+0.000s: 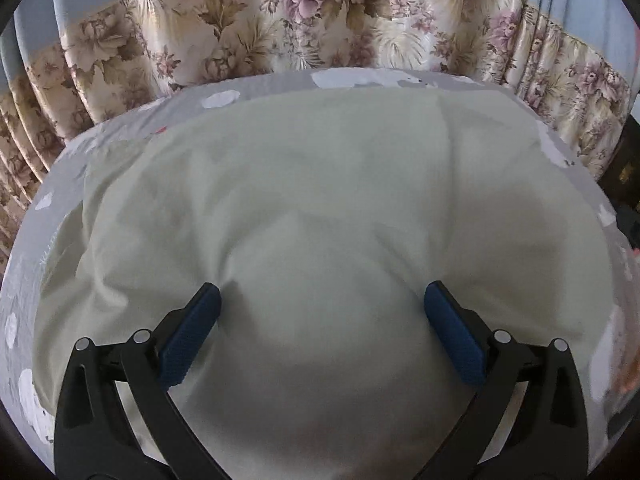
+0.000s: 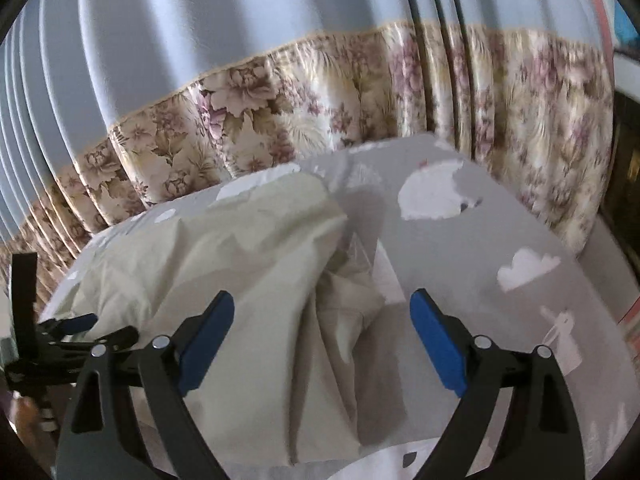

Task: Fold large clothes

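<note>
Left wrist view: one left hand-held gripper (image 1: 320, 300), two black arms with blue ribbed pads (image 1: 188, 340), spread wide and grasping nothing, both tips resting on or just above the cloth; contact cannot be told. One pale green garment (image 1: 320, 200), thin, soft, creased woven fabric, spread flat over most of the bed (image 1: 60, 184), which wears one grey sheet printed with white shapes. Behind, one pleated curtain (image 1: 280, 28), glossy floral lower band, plain blue above; its top is cut off. The garment's near edge is hidden under the gripper. Right wrist view: one right hand-held gripper (image 2: 322, 320), same build, released and wide apart, holding nothing, poised over the pale green garment (image 2: 200, 264), here bunched into deep folds at its right edge, lying on the left part of the bed (image 2: 480, 232). White cloud and rabbit prints show on the sheet. The left hand-held gripper (image 2: 80, 328) appears at the left edge, partly cut off, jaw state unreadable here. The curtain (image 2: 280, 112) is motion-blurred at the right.
</note>
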The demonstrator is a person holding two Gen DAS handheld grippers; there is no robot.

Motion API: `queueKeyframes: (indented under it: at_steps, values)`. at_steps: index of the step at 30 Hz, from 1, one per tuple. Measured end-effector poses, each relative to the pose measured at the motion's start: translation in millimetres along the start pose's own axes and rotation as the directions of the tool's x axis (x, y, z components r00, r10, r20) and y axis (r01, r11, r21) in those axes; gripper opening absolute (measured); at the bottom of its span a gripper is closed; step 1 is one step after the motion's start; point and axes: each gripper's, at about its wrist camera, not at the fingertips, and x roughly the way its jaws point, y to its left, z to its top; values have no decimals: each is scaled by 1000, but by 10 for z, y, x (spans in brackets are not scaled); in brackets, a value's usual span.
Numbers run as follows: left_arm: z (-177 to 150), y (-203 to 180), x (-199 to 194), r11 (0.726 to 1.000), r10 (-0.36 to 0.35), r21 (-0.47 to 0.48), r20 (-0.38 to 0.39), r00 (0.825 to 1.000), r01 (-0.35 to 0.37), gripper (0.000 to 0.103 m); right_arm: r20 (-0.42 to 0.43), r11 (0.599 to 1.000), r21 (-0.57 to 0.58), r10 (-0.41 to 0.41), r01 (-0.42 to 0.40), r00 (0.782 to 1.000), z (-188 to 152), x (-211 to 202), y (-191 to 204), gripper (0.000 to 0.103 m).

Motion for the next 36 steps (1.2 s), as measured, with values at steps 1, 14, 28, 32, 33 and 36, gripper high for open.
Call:
queueKeyframes:
  at_steps: [1,14,28,32,33,36]
  values:
    - [-3,-21,3,1000,9,8,10,1000,-9,100,-25,1000,18,12,-11,1000,-32,52,-39,90]
    - [54,34,108,1000,-25,-4,-33,999,25,100,-200,985,54,171,-164,965,-274,528,25,60]
    - [4,199,-26,990,-122,-82,-96,988,114,100,-262,971,131,230,-201,937,-301,493,-28,59]
    - [7,205,-18,991,-120,-76,-98,988,113,100,-258,970,112,237,-215,936,-222,700,182,47]
    - [8,218,-14,990,-126,-79,-98,987,118,100,-261,967,118,248,-224,933,-205,741,197,43]
    - [10,203,16,990,-121,-79,-96,988,114,100,-275,965,121,257,-232,927,-165,816,228,38]
